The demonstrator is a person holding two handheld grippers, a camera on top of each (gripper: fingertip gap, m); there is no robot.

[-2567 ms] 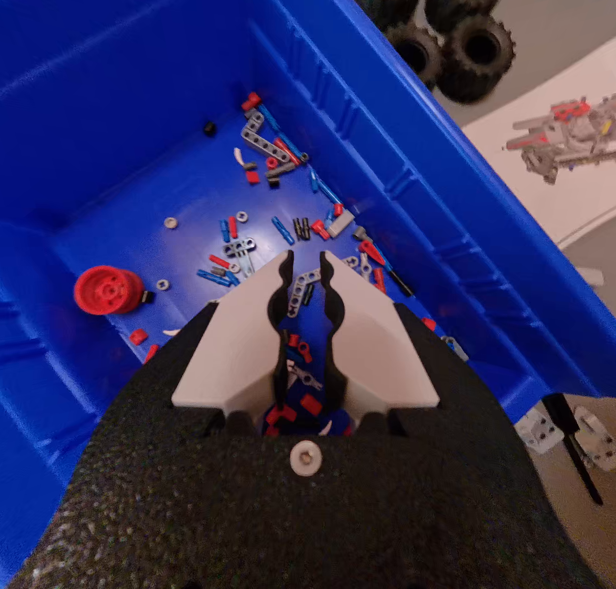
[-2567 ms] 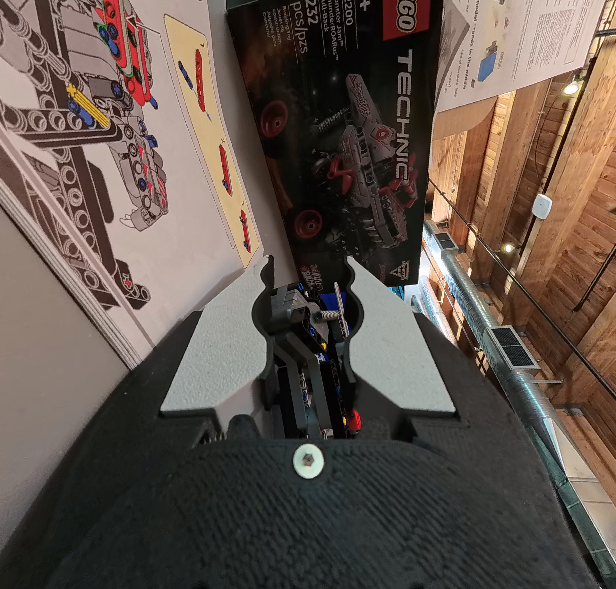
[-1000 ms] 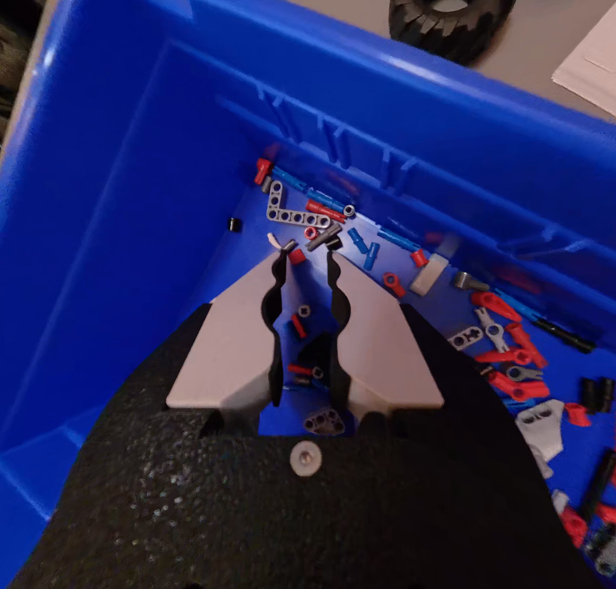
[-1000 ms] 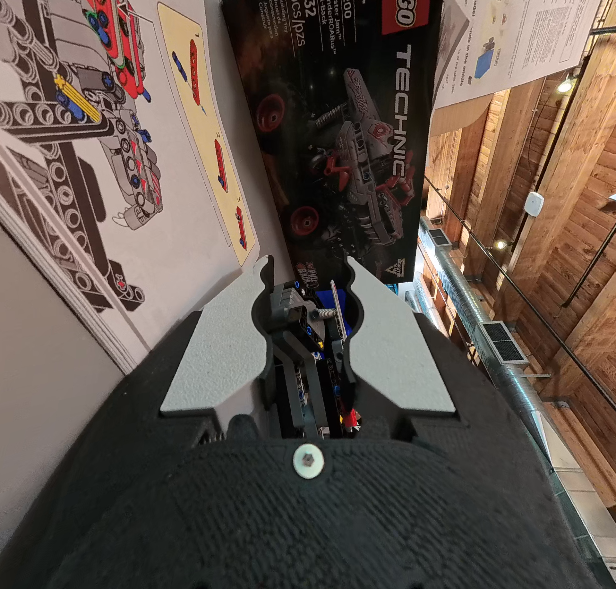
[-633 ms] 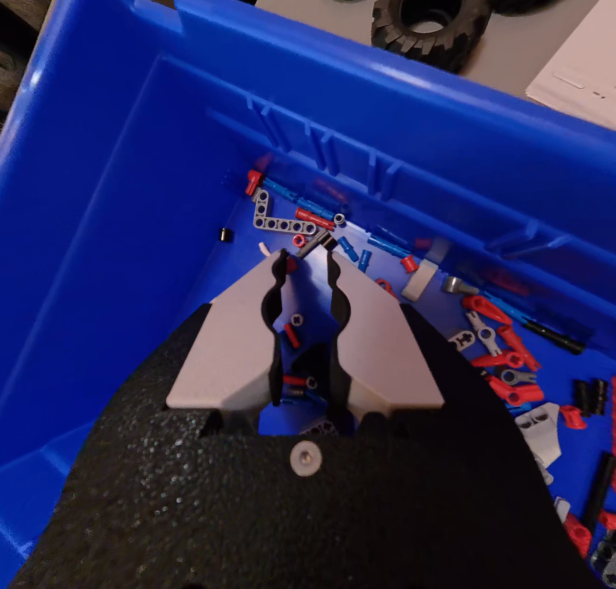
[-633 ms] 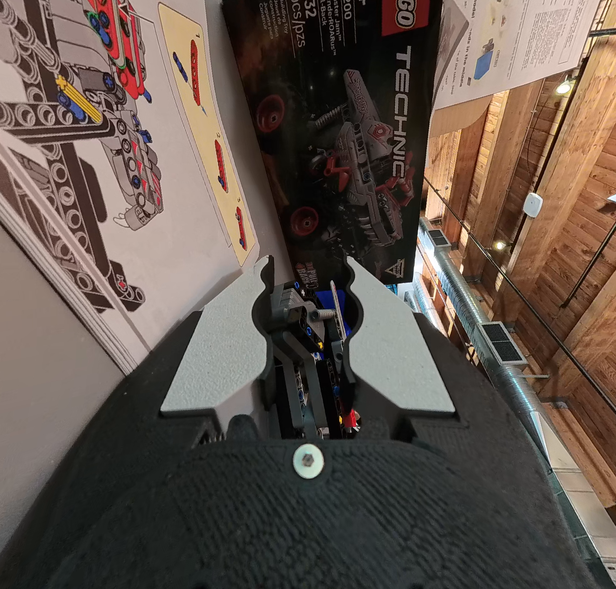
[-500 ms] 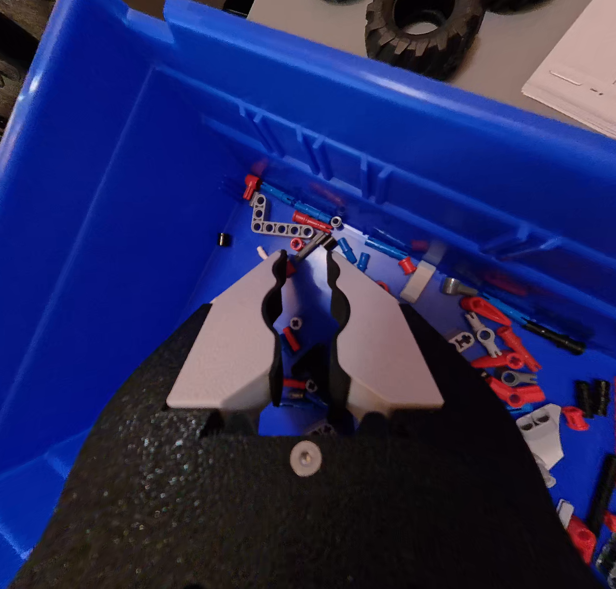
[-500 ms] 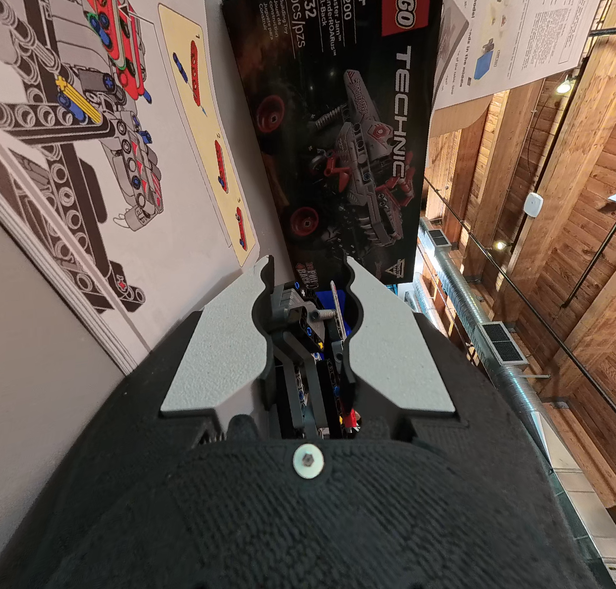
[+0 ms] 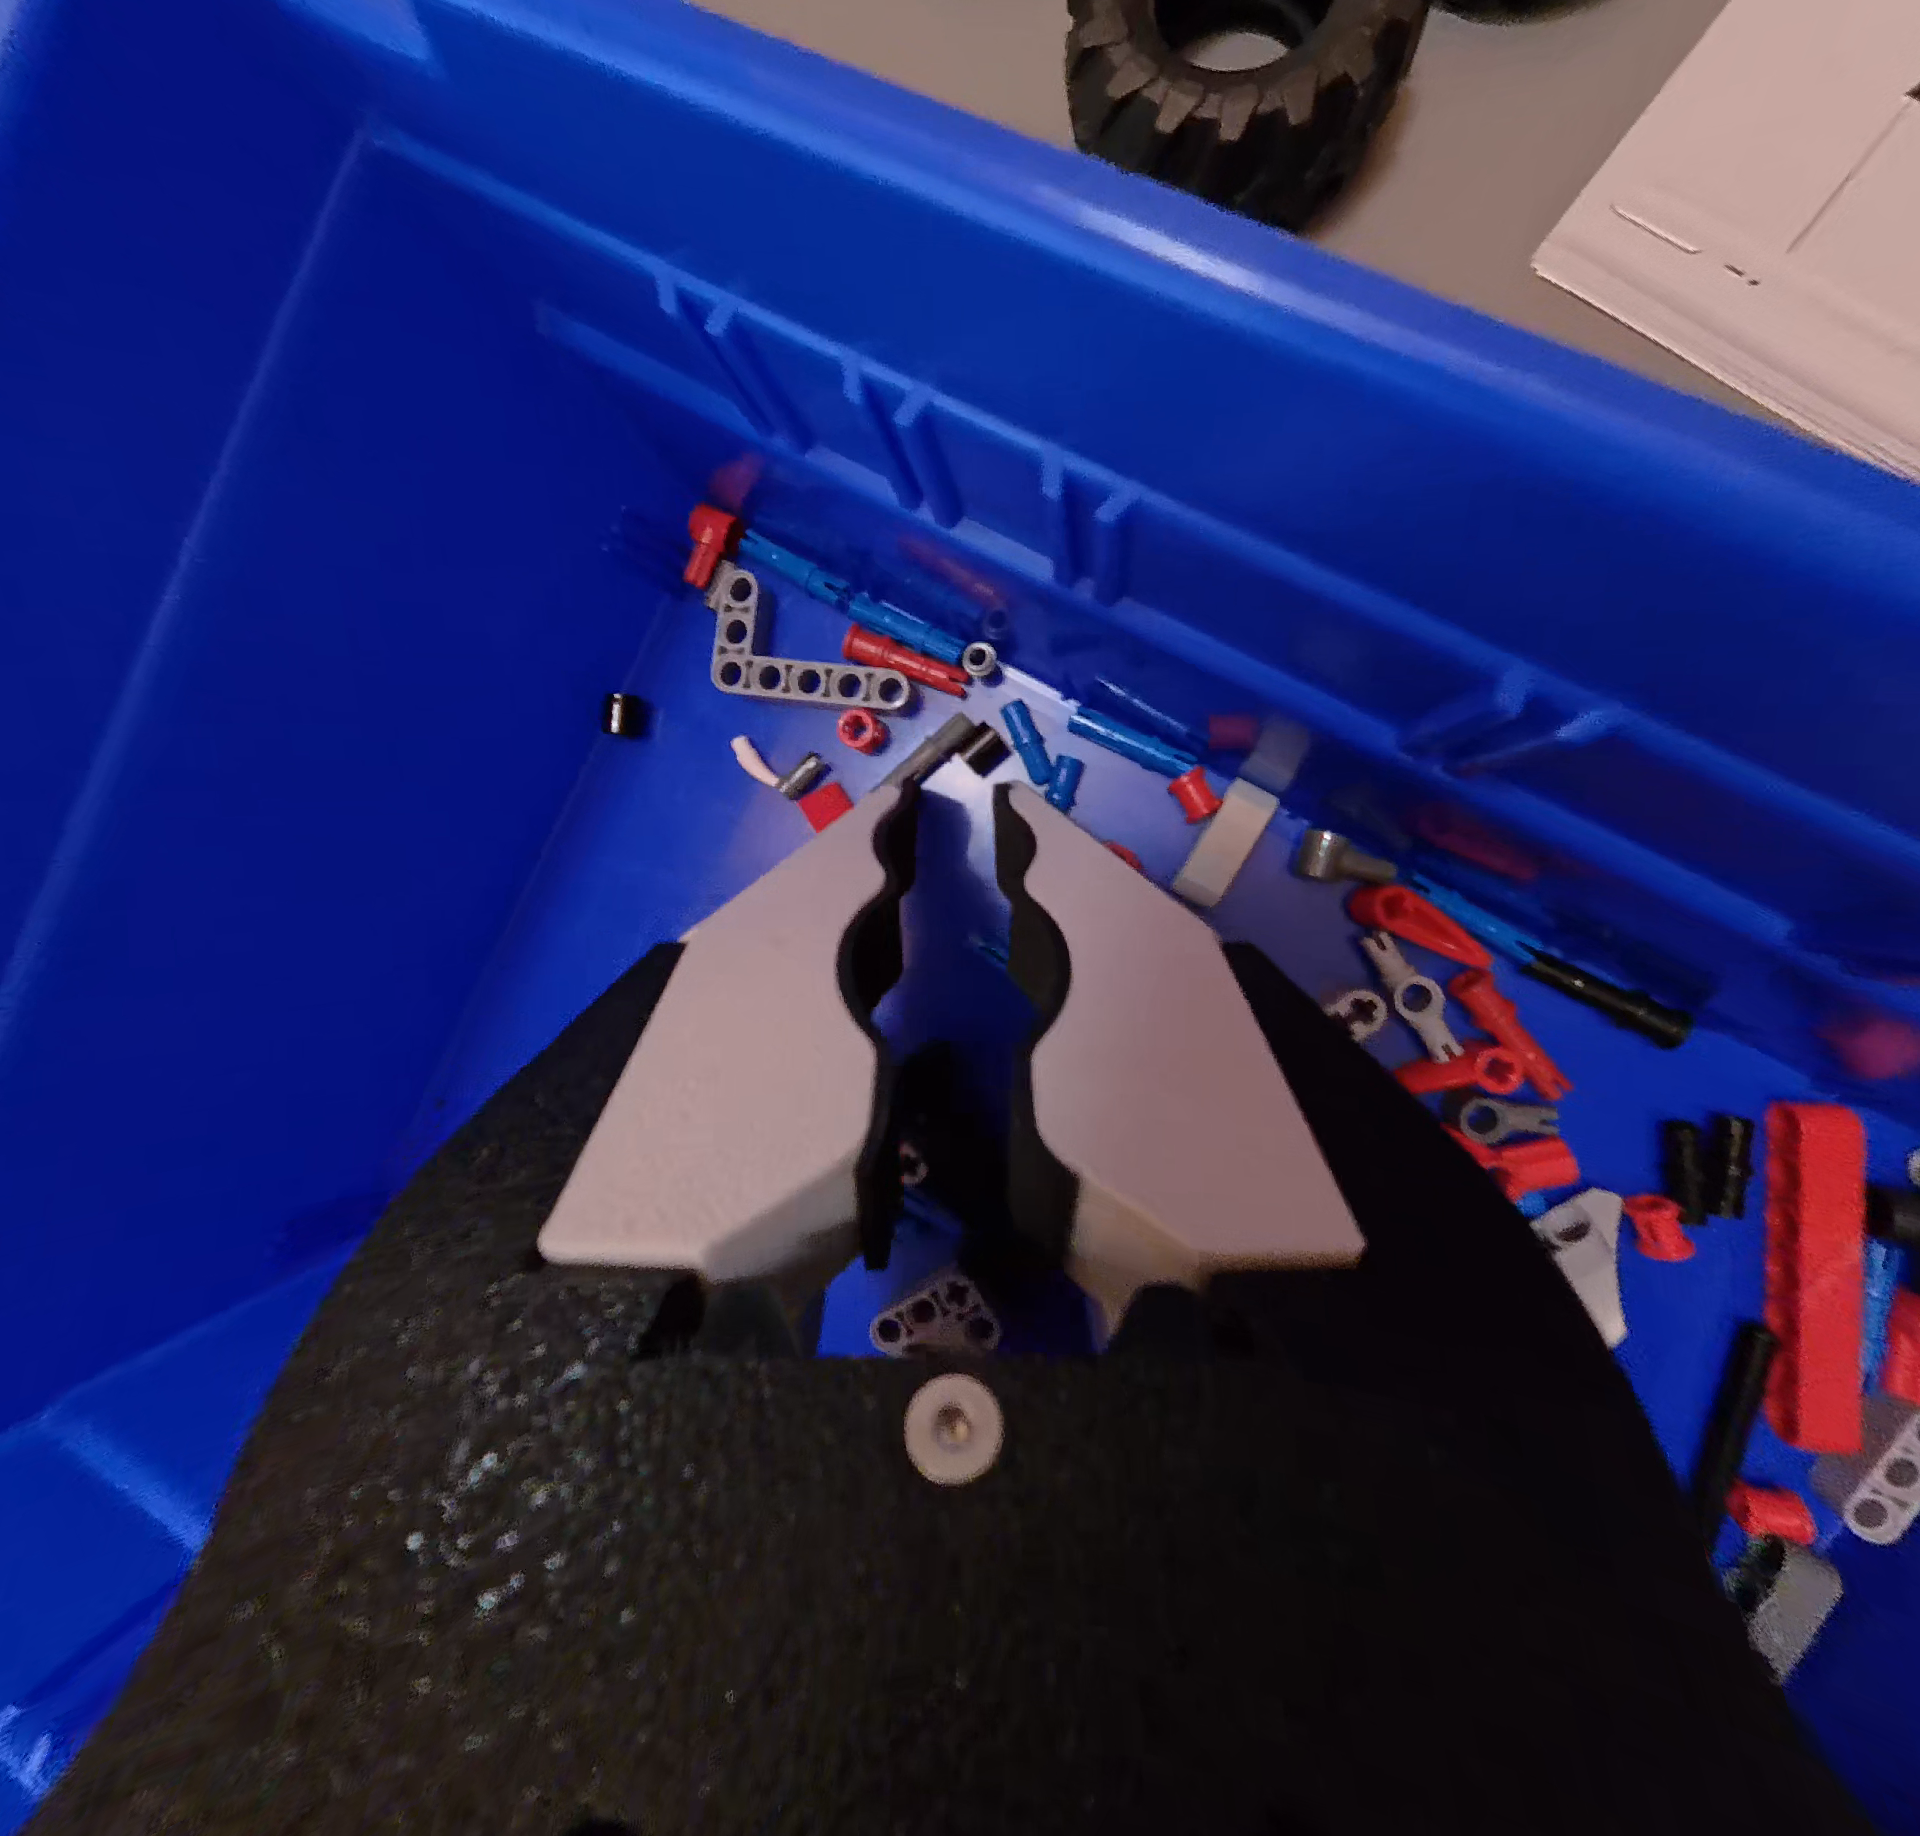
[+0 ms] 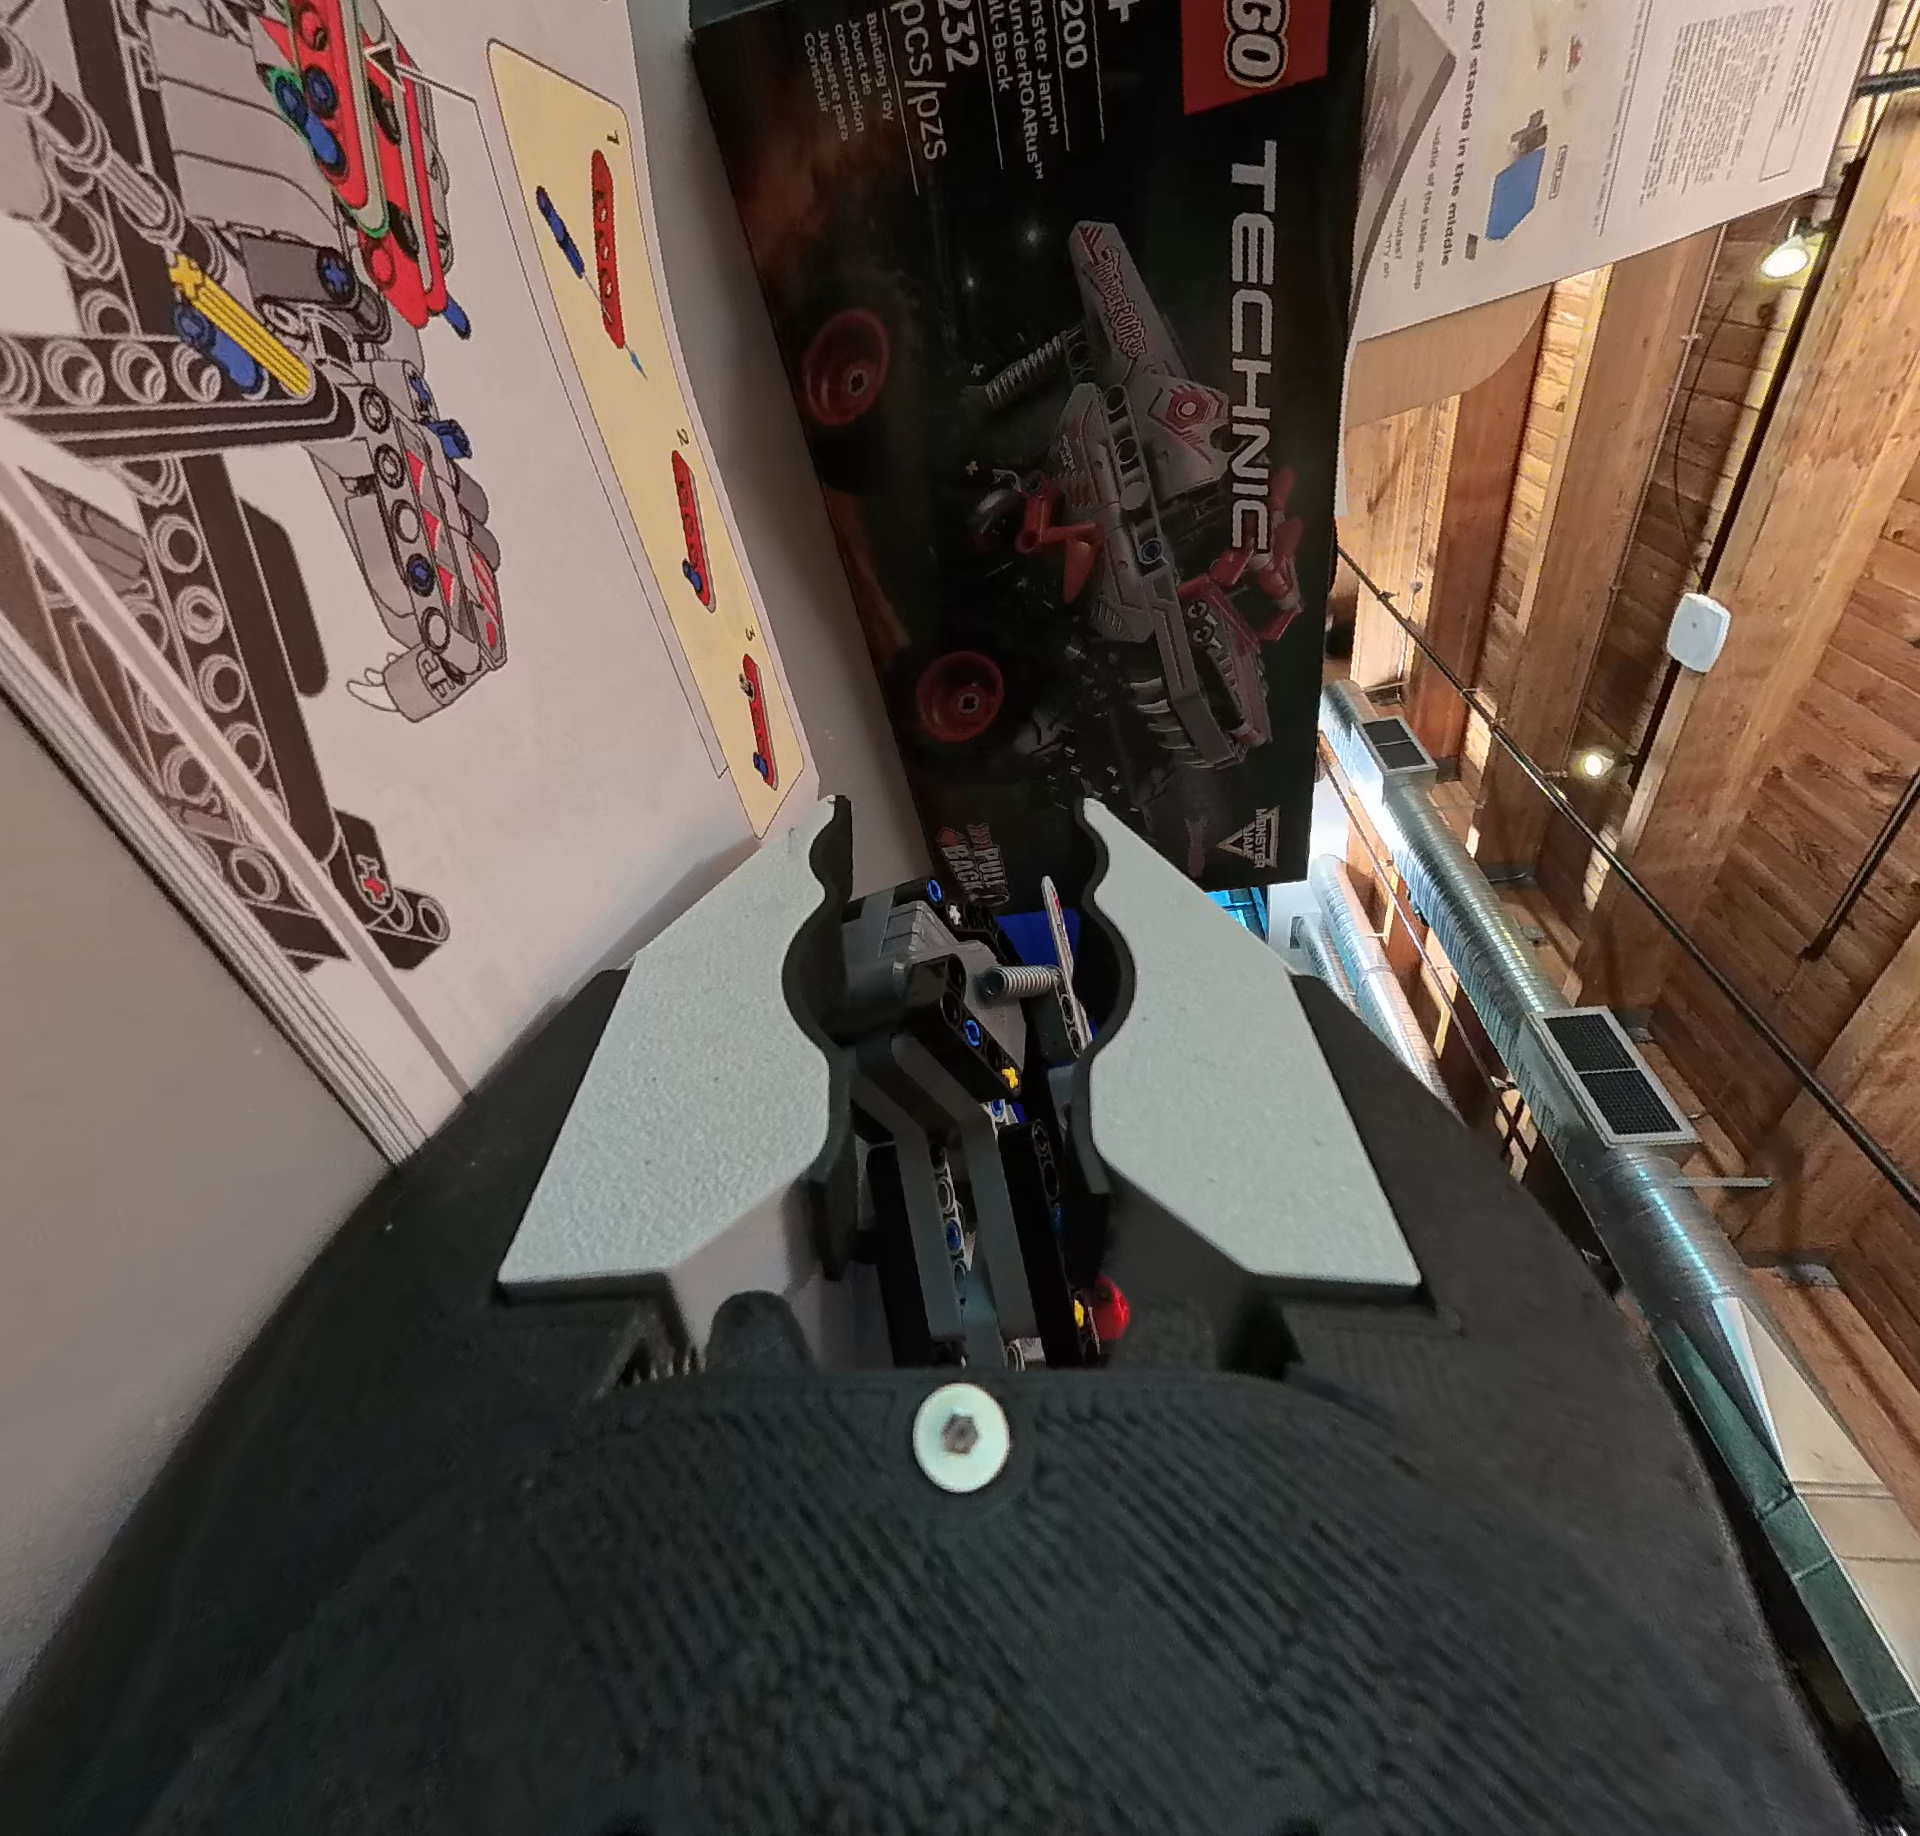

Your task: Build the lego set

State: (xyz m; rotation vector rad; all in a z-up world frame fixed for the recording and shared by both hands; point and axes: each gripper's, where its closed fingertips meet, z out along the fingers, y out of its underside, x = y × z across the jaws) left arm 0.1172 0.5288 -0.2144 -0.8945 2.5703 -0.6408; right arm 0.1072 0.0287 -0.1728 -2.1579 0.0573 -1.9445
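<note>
Hovering inside the blue bin (image 9: 312, 436) with the left claw (image 9: 954, 799) released and holding nothing, tips just short of a grey-black pin (image 9: 951, 747); beyond it lying a grey L-beam (image 9: 800, 680), to the right scattered red pieces (image 9: 1475, 1038) along the wall, and past the rim a black tire (image 9: 1236, 61) on the table (image 9: 935, 72). Gripping the dark model (image 10: 935, 1017) in the clenched right claw (image 10: 961, 830), with the manual (image 10: 312, 436) to the left and the box (image 10: 1039, 384) straight ahead.

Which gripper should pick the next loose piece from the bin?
Left. The left gripper is open, empty and down inside the bin, with its tips near small parts. The right gripper is shut on the model.
</note>
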